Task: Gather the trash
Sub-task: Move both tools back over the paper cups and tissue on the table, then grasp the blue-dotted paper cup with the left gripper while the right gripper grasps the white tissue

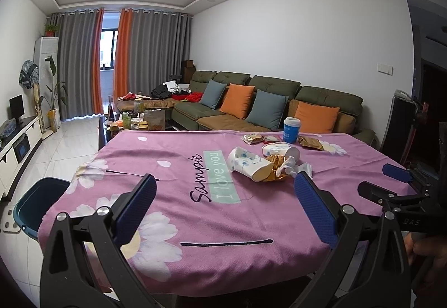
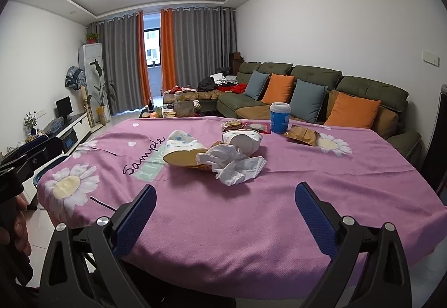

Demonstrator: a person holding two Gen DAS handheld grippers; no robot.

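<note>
Hovering over the near edge of the surface (image 2: 279, 224), both grippers hang with jaws spread wide and nothing between them: the left gripper (image 1: 223, 213) and the right gripper (image 2: 225, 218) have not yet touched any trash, so the task looks to be at its first approach.

Just ahead of the right gripper, at about 12 o'clock, lies the nearest heap: a crumpled white tissue (image 2: 237, 165) touching a tipped paper cup (image 2: 183, 150), with a second tipped paper cup (image 2: 243, 139) behind it. From the left wrist view a crushed gold wrapper (image 1: 275, 166) shows wedged among them, at about 1 o'clock. The next move probably calls for reaching forward, lowering the jaws around the tissue or a cup rim and closing lightly, since both would crush easily.

A dark blue bin (image 1: 36, 207) sits below the surface's left edge, at about 9 o'clock from the left gripper; it seems the likely place for the trash.

Farther off, at 1 o'clock, lie flat snack packets (image 2: 243, 126), a brown snack bag (image 2: 303, 134) and an upright blue lidded cup (image 2: 279, 118). Whether that cup is trash I cannot tell. Beyond stands a green sofa (image 2: 371, 90). Nothing blocks the reach to the heap.
</note>
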